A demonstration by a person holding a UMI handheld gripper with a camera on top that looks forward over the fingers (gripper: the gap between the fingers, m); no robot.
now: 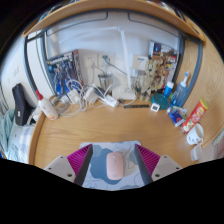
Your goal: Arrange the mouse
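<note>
— Where was the mouse (116, 166) when you looked?

— Right between the fingers of my gripper (115, 165), down low and close to the camera. It was a pale, pinkish mouse lying on a light grey mat (100, 177), and the two pads sat to either side of it.

— Were you holding it?

— I judged not. I could see a strip of mat between each pad and the mouse, so the fingers stood spread around it rather than pressing on it. It looked to be resting on the mat under its own weight.

— Which way did it lie?

— Its long axis ran straight ahead, along the fingers, away from me toward the far side of the desk (100, 125). That was the relation that counted: the fingers faced its two long flanks, so closing would have pinched it across its narrow width. It sat a touch nearer the right finger than the left, I thought, though only slightly.

— And ahead of you?

— Bare wood just beyond the fingertips, then a clutter well beyond: cables (105, 70) and small boxes to the left ahead, some packets (192, 115) to the right ahead. None of it was close to the mouse.

— So what did the move call for?

— In my view, a centred, square close before lifting or sliding it.
</note>
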